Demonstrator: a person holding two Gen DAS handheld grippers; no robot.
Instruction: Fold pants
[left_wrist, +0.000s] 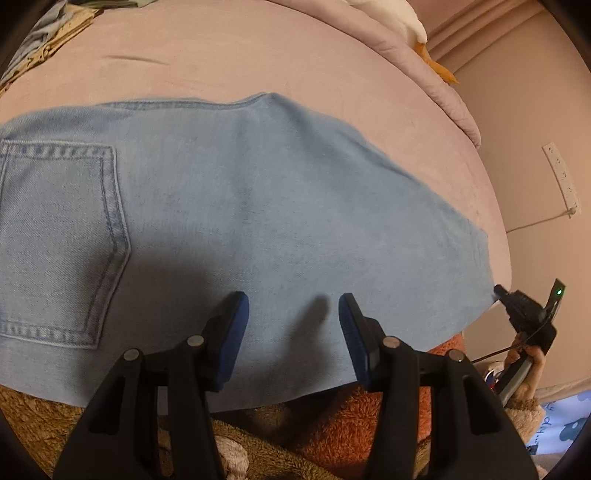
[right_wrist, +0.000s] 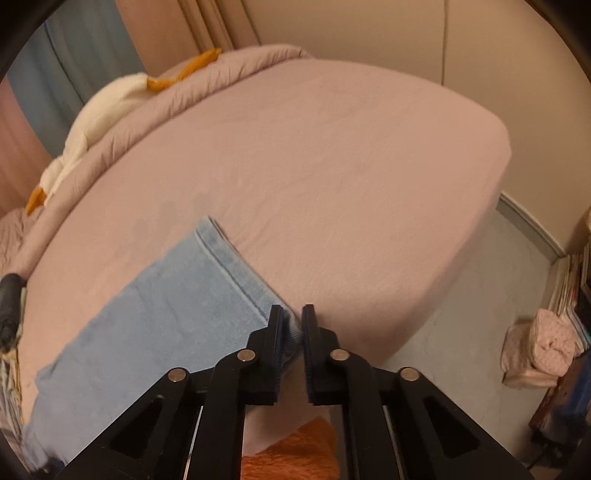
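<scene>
Light-blue denim pants (left_wrist: 229, 206) lie across the pink bed (left_wrist: 221, 55). Left tool (left_wrist: 293, 314) hovers wide open, empty; right tool (right_wrist: 293, 325), nearly closed, seemingly pinches the hem corner.

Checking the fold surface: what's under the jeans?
The jeans lie flat on the pink bedsheet, which shows around their far edge. Their near edge overhangs brown and orange fleece. Anything directly beneath the denim is covered.
</scene>
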